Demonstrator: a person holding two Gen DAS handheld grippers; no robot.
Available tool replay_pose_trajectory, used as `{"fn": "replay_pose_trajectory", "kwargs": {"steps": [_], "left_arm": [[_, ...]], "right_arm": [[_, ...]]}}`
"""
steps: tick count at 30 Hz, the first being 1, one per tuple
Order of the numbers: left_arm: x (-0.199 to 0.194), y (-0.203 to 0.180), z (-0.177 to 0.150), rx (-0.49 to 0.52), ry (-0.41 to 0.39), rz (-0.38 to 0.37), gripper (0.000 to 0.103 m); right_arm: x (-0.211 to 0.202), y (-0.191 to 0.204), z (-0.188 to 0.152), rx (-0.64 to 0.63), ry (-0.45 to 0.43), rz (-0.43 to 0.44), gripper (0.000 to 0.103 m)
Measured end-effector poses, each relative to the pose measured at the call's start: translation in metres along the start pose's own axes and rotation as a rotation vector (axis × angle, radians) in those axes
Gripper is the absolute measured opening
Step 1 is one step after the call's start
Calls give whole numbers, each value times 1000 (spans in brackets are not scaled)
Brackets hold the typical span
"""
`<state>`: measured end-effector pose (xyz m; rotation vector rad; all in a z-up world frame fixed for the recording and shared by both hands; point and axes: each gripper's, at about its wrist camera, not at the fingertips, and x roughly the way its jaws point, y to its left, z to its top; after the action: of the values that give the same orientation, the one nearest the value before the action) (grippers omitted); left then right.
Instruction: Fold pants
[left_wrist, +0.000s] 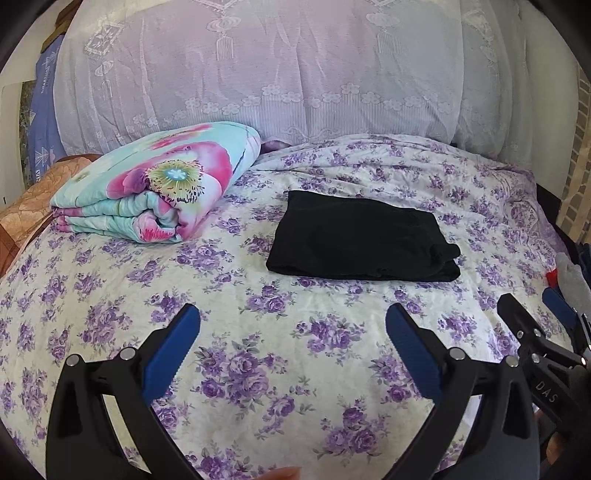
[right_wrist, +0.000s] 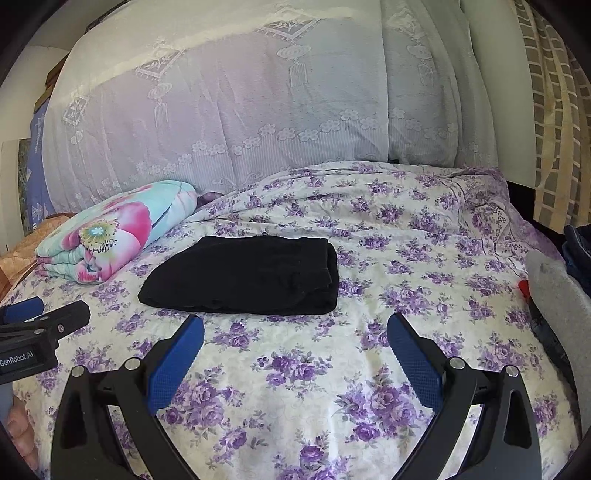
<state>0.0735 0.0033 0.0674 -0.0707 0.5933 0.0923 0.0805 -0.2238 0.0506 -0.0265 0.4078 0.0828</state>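
Black pants (left_wrist: 360, 238) lie folded into a compact rectangle on the purple-flowered bedspread (left_wrist: 280, 354), beyond both grippers. In the right wrist view the same pants (right_wrist: 247, 277) sit just past the fingertips. My left gripper (left_wrist: 293, 321) hovers open over bare bedspread, nothing between its blue pads. The right gripper (right_wrist: 295, 330) is also open and empty, close to the near edge of the pants. Each gripper shows at the edge of the other's view: the right one (left_wrist: 532, 314) and the left one (right_wrist: 44, 310).
A folded floral quilt (left_wrist: 155, 184) in teal and pink lies at the back left of the bed. A lace-covered pile (left_wrist: 258, 66) rises behind. Grey and dark clothes (right_wrist: 554, 291) sit at the bed's right edge, with a small red item (right_wrist: 523, 288).
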Motion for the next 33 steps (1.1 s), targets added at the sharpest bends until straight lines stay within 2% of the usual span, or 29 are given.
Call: {"fn": "replay_pose_trajectory", "kwargs": {"steps": [3, 7, 16, 20, 30, 33], "left_arm": [[0, -5, -2, 20, 6, -15, 98], [-1, -10, -4, 48, -2, 16, 98], [-3, -15, -5, 62, 1, 1, 98], [-2, -16, -5, 59, 13, -19, 98], [-5, -14, -5, 44, -4, -7, 98], [-6, -12, -4, 21, 6, -32, 98]], "right_arm": [[1, 0, 0, 0, 2, 1, 99], [2, -1, -1, 6, 4, 3, 99], [2, -1, -1, 7, 5, 2, 99], [2, -1, -1, 7, 4, 1, 99], [2, -1, -1, 8, 5, 3, 99], [2, -2, -1, 9, 5, 3, 99]]}}
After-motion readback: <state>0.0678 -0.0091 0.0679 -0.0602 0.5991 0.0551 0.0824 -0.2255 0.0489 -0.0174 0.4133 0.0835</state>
